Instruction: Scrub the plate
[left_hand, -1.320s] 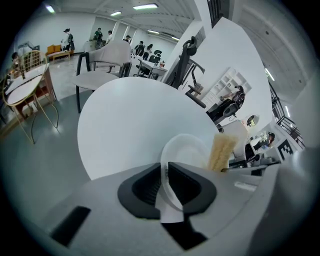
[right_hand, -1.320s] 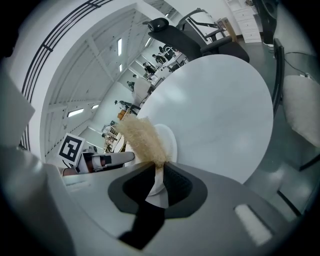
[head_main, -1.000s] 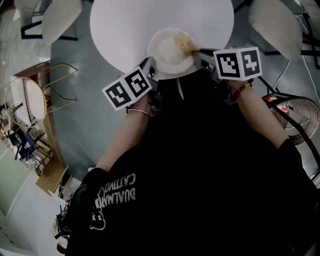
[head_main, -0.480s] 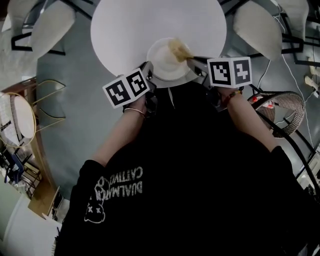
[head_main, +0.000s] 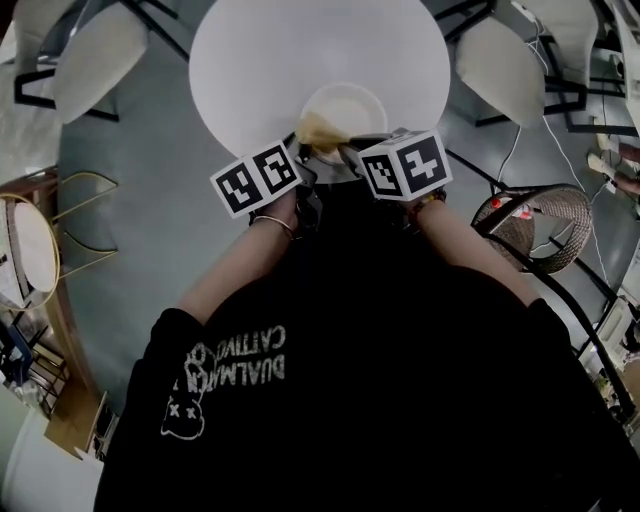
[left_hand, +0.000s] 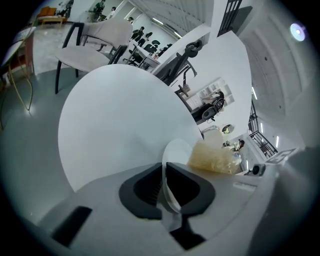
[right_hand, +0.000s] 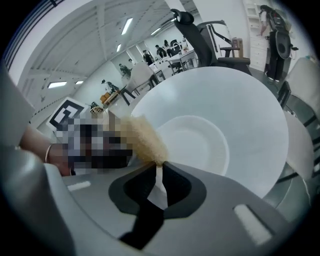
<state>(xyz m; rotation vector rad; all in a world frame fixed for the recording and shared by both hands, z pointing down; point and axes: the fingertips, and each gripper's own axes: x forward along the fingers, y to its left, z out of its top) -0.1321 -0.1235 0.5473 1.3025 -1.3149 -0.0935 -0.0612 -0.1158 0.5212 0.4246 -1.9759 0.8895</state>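
So, my left gripper (left_hand: 164, 172): fingers (left_hand: 144, 186) closing on plate (left_hand: 176, 152), rim between them. My right gripper (right_hand: 157, 169): fingers clamped on yellowish scrub pad (right_hand: 142, 139), at plate's near-left rim. Plate on white tabletop (head_main: 270, 60), near my edge.

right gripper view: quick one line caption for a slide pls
Right gripper shut on a tan fibrous scrubbing pad at the rim of a round white plate on a round white table.

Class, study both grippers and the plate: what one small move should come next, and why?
Probably sweep the scrubber across the middle of the plate. The right gripper holds it at the plate's edge, while the left gripper, jaws closing on the rim, steadies the plate on the table.
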